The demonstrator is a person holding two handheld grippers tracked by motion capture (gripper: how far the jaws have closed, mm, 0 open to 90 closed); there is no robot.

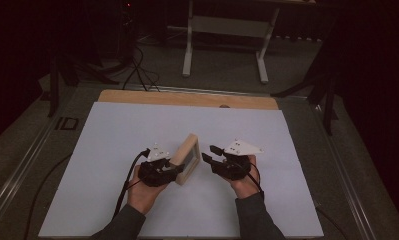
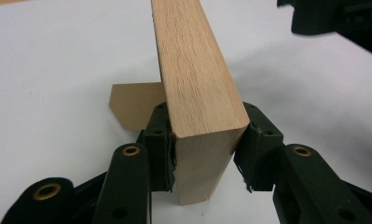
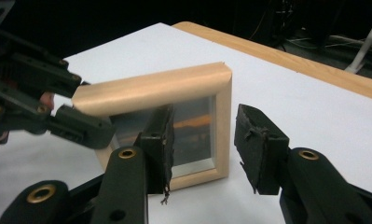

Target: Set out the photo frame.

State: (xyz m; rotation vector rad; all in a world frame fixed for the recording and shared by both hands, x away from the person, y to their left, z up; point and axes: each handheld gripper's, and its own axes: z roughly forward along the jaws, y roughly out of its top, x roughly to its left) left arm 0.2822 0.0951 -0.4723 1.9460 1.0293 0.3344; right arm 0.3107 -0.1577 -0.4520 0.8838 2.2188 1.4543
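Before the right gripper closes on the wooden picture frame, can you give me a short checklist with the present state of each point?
1. Left gripper holds the picture frame: ok, its jaws clamp the frame's edge on both sides.
2. Frame stands upright on the white sheet: ok.
3. Right gripper is open: ok, there is a clear gap between its pads.
4. Right gripper is clear of the frame: ok in the high view, a gap shows between them.
5. Frame corner is lined up between the right jaws: not ok, the corner sits behind the left pad, not in the gap.
6. Stand flap behind the frame is free: cannot tell.
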